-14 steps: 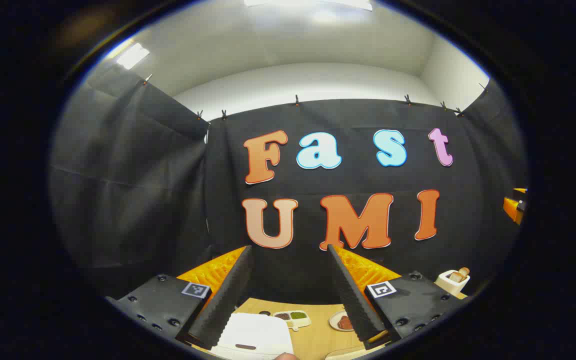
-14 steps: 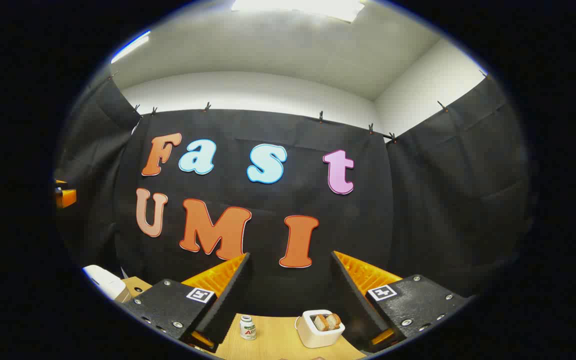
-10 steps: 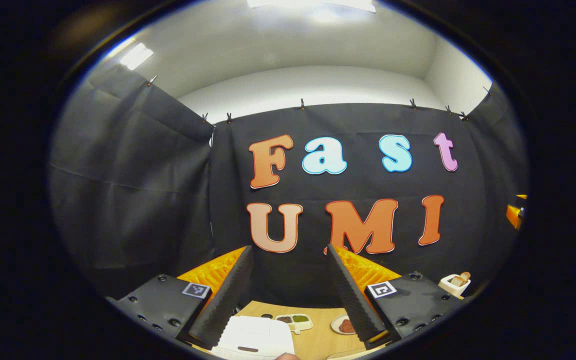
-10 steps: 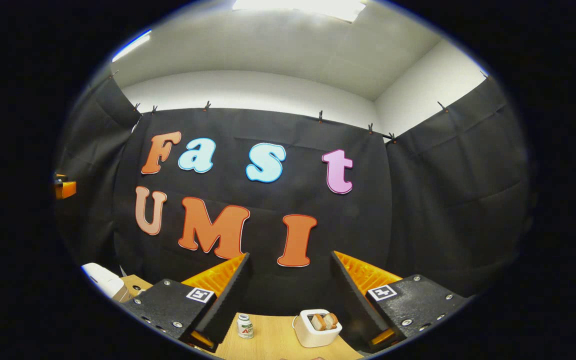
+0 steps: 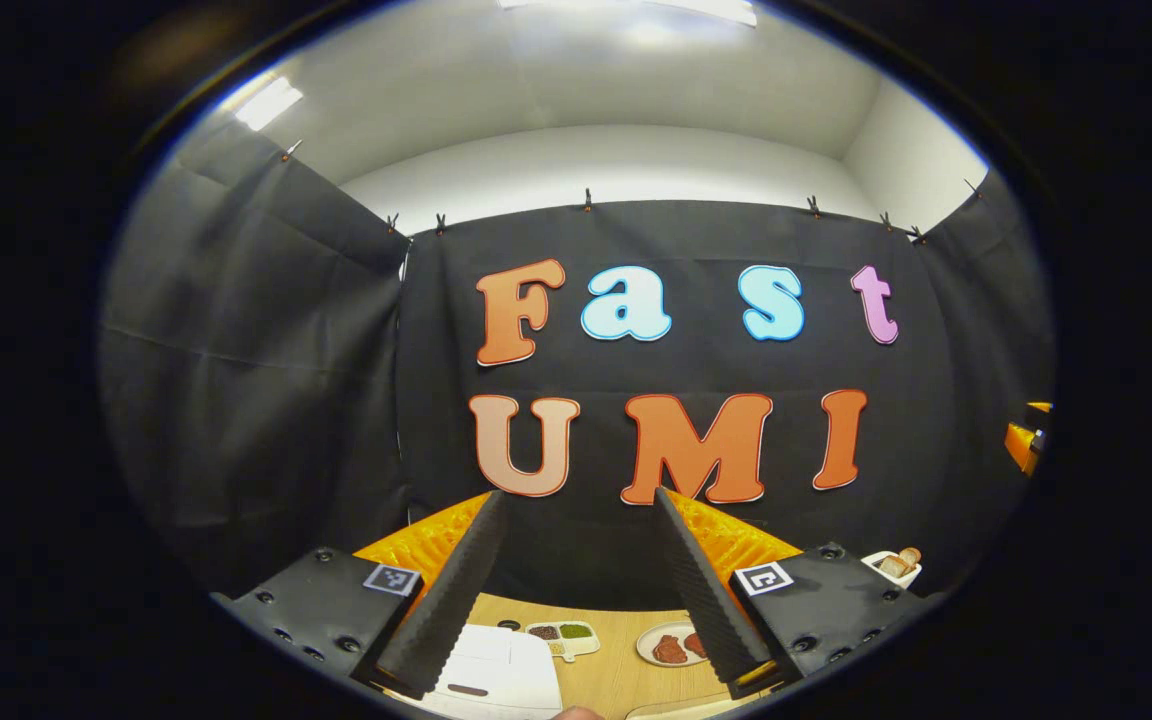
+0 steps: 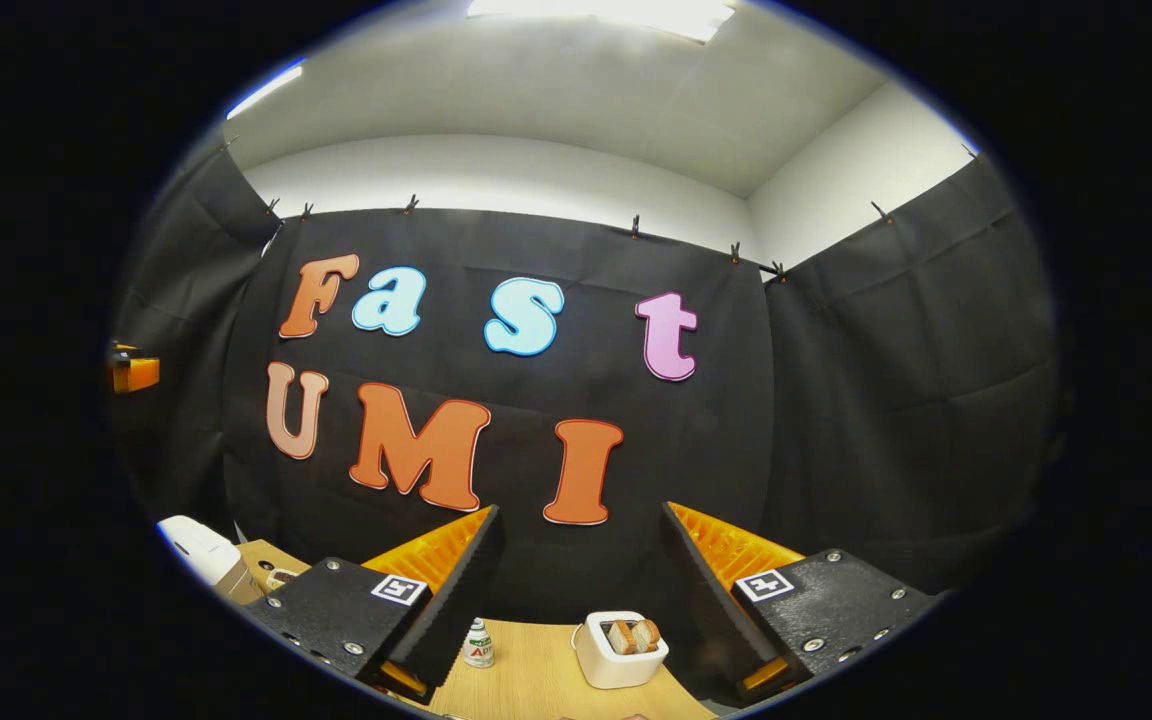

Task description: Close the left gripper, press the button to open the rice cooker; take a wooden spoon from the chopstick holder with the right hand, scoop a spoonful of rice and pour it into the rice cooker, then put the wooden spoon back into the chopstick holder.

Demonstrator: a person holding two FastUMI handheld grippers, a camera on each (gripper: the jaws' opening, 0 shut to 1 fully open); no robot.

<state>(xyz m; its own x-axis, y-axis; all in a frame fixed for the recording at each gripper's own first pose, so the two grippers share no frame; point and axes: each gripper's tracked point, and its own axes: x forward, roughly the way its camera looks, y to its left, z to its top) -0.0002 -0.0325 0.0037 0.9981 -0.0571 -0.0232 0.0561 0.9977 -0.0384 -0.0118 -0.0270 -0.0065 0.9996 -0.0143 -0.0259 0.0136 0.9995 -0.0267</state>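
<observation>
In the left gripper view, the left gripper (image 5: 576, 590) hangs with fingers spread wide, holding nothing. Just past its tips the white rice cooker (image 5: 496, 678) sits lid-down at the wooden table's (image 5: 616, 670) near edge. Beyond lie a divided condiment tray (image 5: 563, 636) and a plate (image 5: 671, 645). The right gripper (image 6: 576, 595) is likewise agape over bare tabletop; farther off stand a small bottle (image 6: 478, 645), its label too small to read, and a white chopstick holder (image 6: 621, 650).

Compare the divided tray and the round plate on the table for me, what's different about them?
The divided tray is rectangular with compartments, while the round plate is one open dish. The tray holds dark and green fillings; the plate holds reddish-brown pieces. The tray lies nearer the white rice cooker, the plate farther right. Both are pale and lie flat on the wooden table.
</observation>
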